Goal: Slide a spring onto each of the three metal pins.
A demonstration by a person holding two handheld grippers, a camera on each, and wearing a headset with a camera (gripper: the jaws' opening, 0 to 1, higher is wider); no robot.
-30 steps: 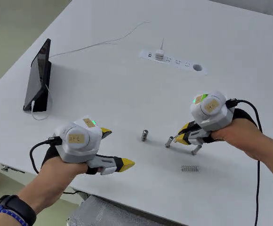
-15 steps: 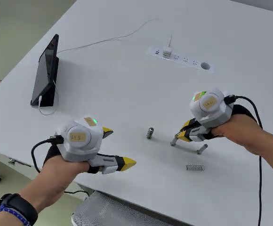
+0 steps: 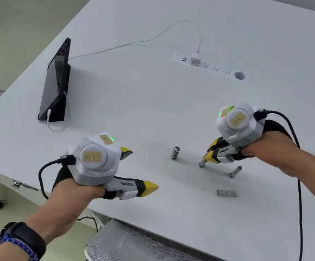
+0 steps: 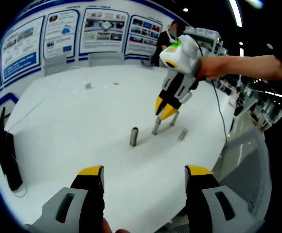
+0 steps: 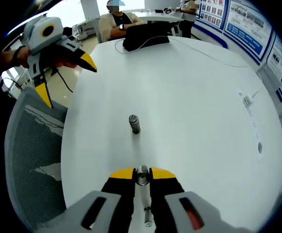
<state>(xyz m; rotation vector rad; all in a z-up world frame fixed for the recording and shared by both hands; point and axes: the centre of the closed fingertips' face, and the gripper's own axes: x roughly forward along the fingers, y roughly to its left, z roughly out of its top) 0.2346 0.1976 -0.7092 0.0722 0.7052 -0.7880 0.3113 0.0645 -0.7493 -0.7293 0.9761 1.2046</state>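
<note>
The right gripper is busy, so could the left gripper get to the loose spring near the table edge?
Probably yes: the left gripper is open and empty, with only bare table between it and the loose spring.

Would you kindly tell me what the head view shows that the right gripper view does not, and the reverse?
Head view: the loose spring lying on the table, and a dark wristband. Right gripper view: coils on the held pin between the shut jaws of the right gripper, a seated person, wall posters. Both: the upright sprung pin, the open left gripper, the tablet and the power strip.
</note>
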